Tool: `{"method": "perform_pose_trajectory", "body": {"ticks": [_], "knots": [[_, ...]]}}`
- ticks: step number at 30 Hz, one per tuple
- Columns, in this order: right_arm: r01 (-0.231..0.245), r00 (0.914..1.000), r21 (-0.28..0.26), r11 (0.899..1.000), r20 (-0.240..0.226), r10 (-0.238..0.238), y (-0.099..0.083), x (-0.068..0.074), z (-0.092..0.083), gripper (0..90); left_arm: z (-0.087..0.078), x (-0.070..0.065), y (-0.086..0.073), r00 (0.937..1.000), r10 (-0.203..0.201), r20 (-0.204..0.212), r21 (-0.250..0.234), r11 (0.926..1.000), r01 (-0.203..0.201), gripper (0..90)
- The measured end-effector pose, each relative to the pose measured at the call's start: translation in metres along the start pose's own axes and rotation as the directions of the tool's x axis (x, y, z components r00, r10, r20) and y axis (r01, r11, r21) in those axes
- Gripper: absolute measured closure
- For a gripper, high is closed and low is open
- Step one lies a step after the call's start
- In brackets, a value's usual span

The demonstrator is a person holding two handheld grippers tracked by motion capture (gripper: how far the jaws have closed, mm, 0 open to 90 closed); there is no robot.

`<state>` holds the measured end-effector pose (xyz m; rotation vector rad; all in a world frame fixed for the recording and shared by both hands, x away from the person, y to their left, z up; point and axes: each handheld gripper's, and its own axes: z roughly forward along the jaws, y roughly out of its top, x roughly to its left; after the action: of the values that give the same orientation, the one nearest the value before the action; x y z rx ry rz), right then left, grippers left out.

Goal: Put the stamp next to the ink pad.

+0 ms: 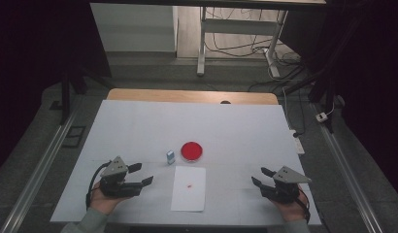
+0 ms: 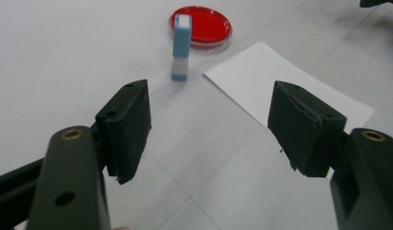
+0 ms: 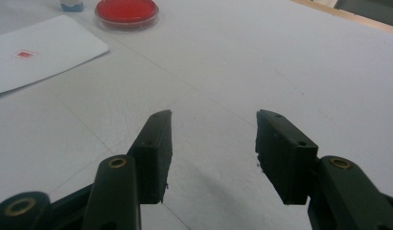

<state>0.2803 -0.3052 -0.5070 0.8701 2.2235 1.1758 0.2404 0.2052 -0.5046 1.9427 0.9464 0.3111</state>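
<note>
A small blue and white block (image 1: 170,157) stands upright on the white table cover, just left of a round red dish (image 1: 191,151). A white sheet of paper (image 1: 189,188) with a small red mark lies in front of them. My left gripper (image 1: 141,174) is open at the left, pointing towards the block (image 2: 180,48) and the dish (image 2: 200,26), with nothing between its jaws. My right gripper (image 1: 261,176) is open at the right, over bare cover, its jaws empty. In the right gripper view the dish (image 3: 127,12) and the paper (image 3: 39,50) lie far off to the left.
The white cover (image 1: 139,126) spans most of the wooden table (image 1: 192,95). A desk frame (image 1: 236,34) and loose cables (image 1: 265,48) stand on the floor beyond the far edge. A white power strip (image 1: 298,143) lies off the right side.
</note>
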Motion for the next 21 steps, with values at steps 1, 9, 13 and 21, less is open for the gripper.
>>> {"method": "perform_pose_trajectory", "body": {"ticks": [1, 9, 13, 21], "knots": [[0.001, 1.0, 0.001, 1.0, -0.002, -0.001, -0.0003, -0.0003, 0.0, 46.9, -0.0015, 0.0, -0.0018, 1.0, 0.0, -0.001, -0.002, 1.0, 0.0, 32.3], [0.012, 0.9999, 0.0, 1.0, 0.002, -0.012, -0.0002, -0.0028, -0.0013, 47.0, -0.0035, 0.0016, -0.0034, 1.0, -0.003, 0.008, 0.0, 1.0, 0.003, 32.5], [0.021, 0.9998, 0.0, 1.0, 0.004, -0.021, 0.0007, -0.0029, -0.0015, 47.0, -0.0021, 0.0016, -0.0035, 0.9999, -0.003, 0.012, 0.008, 1.0, 0.003, 33.0], [0.023, 0.9997, -0.002, 1.0, 0.009, -0.023, 0.0017, -0.0023, -0.0023, 47.0, -0.0032, 0.0035, -0.0035, 0.9998, -0.009, 0.017, 0.01, 0.9999, 0.009, 34.4]]}}
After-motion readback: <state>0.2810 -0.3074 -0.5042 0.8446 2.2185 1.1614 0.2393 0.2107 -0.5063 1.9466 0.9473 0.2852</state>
